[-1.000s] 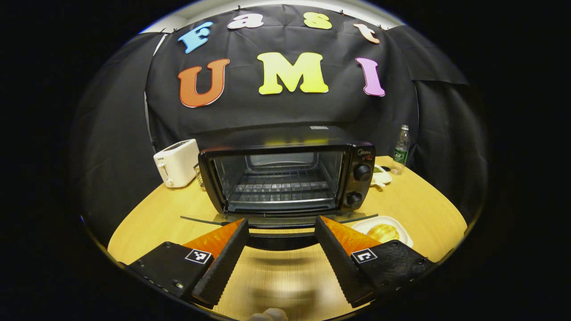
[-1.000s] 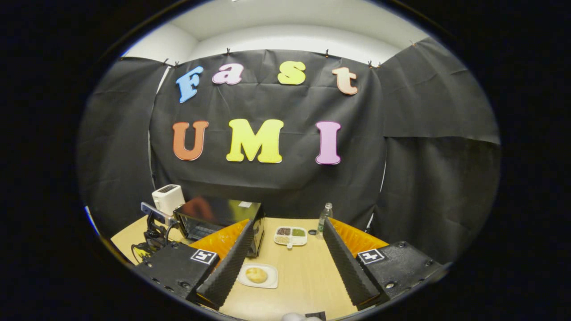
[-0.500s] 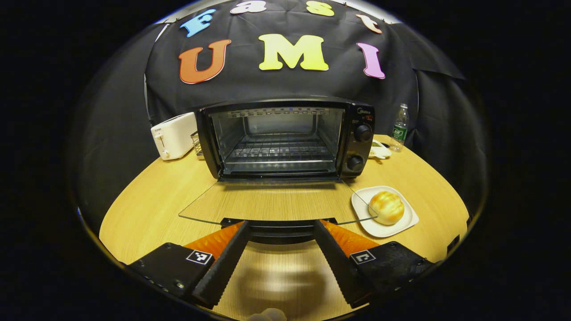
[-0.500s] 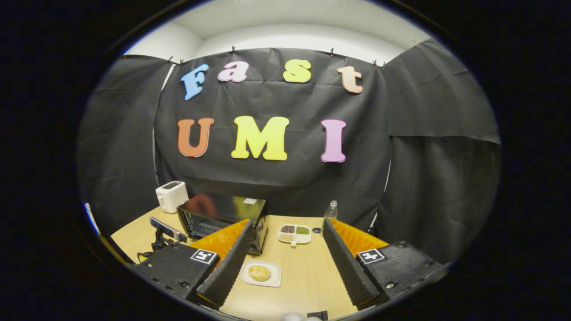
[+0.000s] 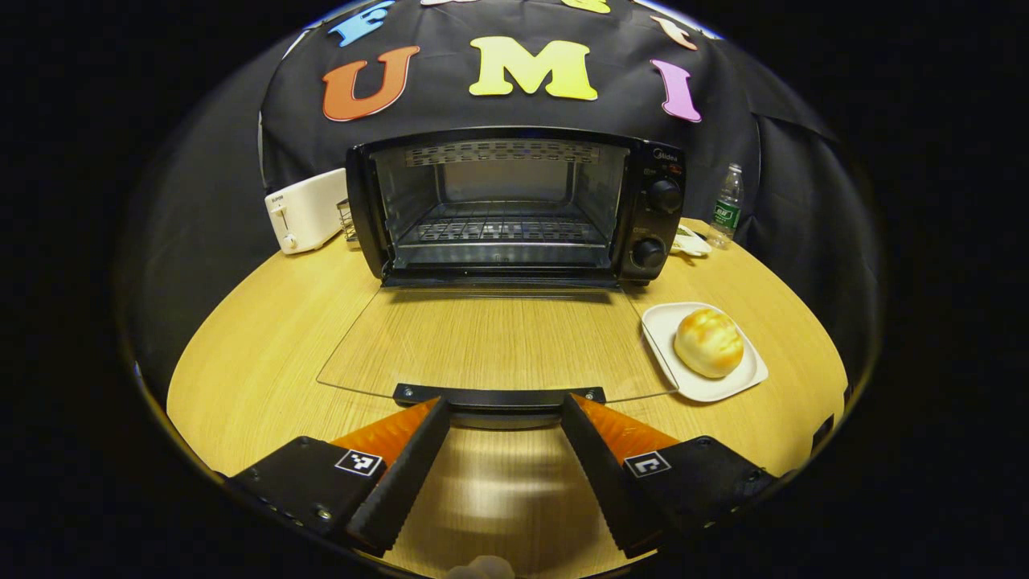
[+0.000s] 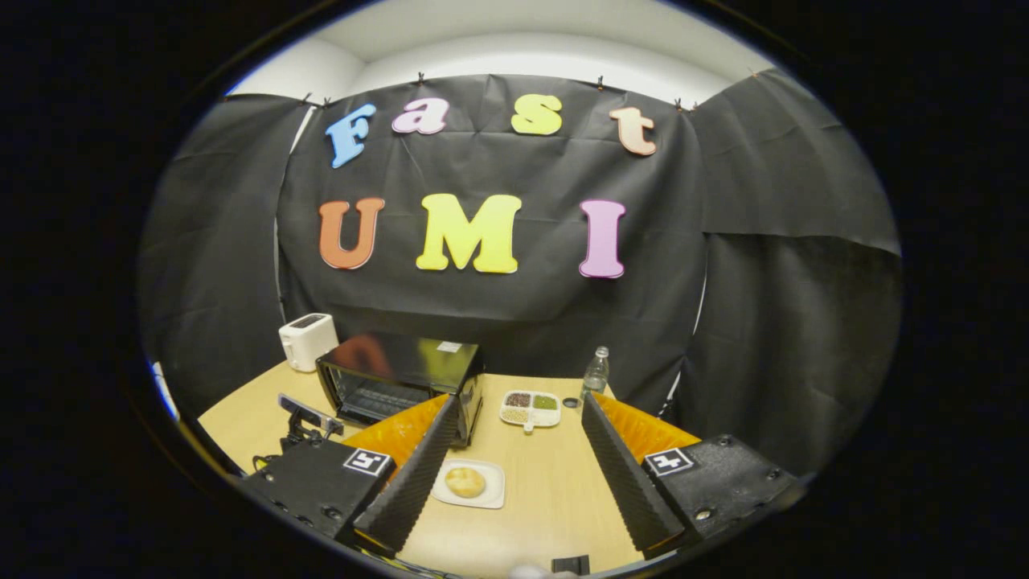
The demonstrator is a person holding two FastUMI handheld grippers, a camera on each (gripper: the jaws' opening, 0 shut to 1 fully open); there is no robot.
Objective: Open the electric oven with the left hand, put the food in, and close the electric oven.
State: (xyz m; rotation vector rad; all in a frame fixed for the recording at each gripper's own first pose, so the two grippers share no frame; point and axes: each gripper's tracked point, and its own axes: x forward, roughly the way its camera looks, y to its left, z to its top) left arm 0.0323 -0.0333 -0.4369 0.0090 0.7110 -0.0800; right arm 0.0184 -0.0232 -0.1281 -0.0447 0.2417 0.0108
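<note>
The left gripper (image 5: pixel 502 422) is being held spread at the door handle (image 5: pixel 498 396), not clamped. The oven (image 5: pixel 514 205) door is lying flat; opening is judged finished. The bun (image 5: pixel 707 342), on its plate (image 5: pixel 667 322) at three o'clock, is awaiting the spread, empty right gripper (image 6: pixel 514 438).

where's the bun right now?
In the left gripper view, the bun sits on a white plate on the table, right of the open oven door.
</note>
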